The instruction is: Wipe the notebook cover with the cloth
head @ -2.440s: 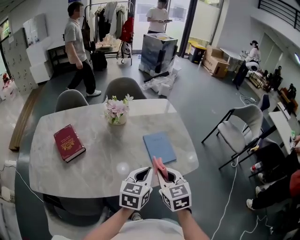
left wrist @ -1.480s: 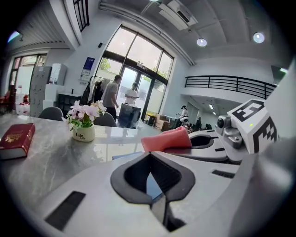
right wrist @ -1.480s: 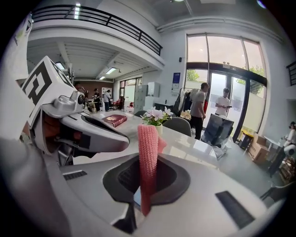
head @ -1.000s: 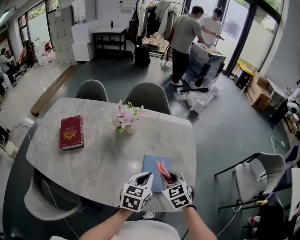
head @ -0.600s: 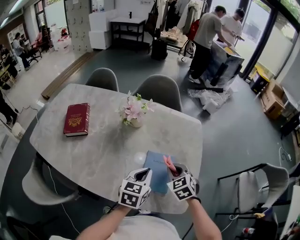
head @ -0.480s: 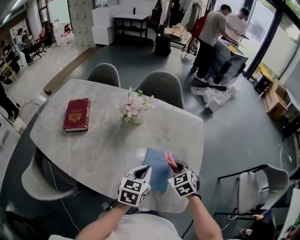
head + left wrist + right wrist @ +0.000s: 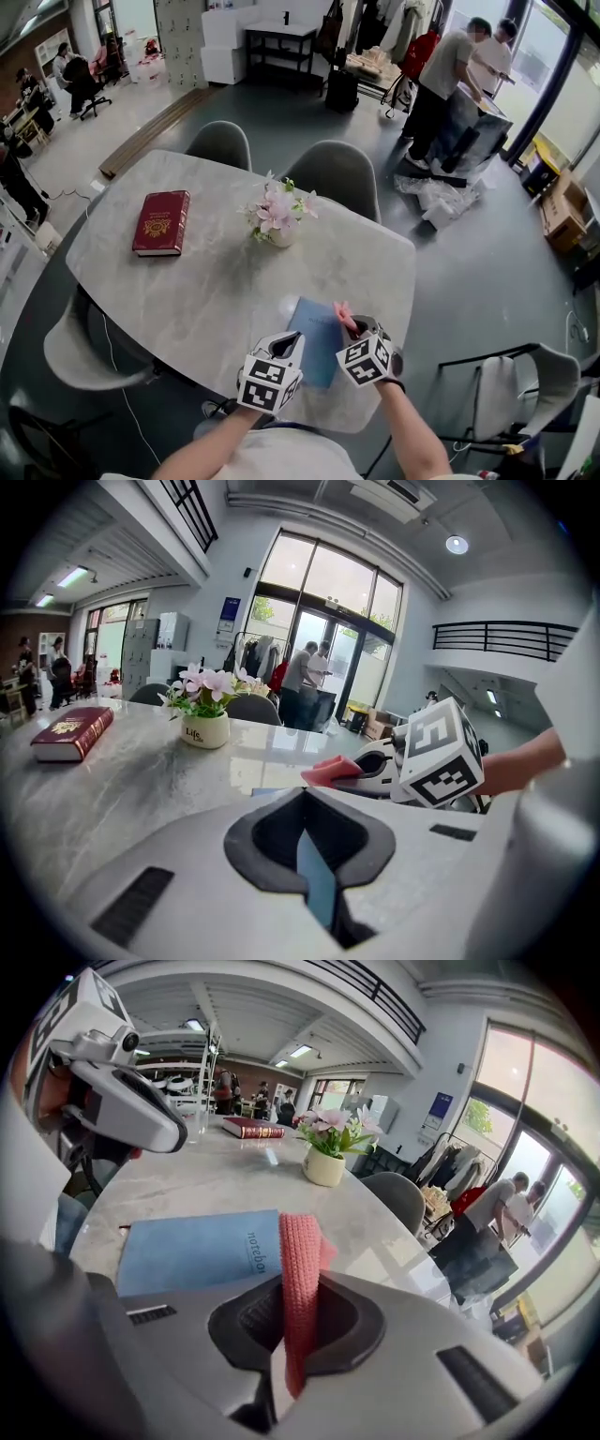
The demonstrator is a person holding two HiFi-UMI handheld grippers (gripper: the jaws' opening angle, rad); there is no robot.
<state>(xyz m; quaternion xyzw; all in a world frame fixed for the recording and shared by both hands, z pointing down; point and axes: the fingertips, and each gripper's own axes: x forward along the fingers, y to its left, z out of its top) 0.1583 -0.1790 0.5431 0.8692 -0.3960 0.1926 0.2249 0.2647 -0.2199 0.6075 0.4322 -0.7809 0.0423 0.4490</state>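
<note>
A light blue notebook (image 7: 314,339) lies flat near the table's front edge, its cover facing up (image 7: 197,1251). My right gripper (image 7: 353,334) is shut on a pink knitted cloth (image 7: 343,316). The cloth (image 7: 300,1269) stands up out of the jaws just over the notebook's right side. My left gripper (image 7: 285,344) hovers at the notebook's near left corner. Its jaws stand together in the left gripper view (image 7: 314,874), with only a thin blue strip showing between them. The right gripper (image 7: 375,766) and cloth (image 7: 333,771) show to the left gripper's right.
A red book (image 7: 161,223) lies at the far left of the marble table (image 7: 187,300). A white pot of pink flowers (image 7: 279,217) stands mid-table. Two grey chairs (image 7: 339,178) sit at the far side, another chair (image 7: 502,394) at right. Two people (image 7: 450,70) stand far back.
The head view has swung and drawn closer. Both grippers have come from short of the notebook to its near end, the right one carrying the cloth over the cover's right side.
</note>
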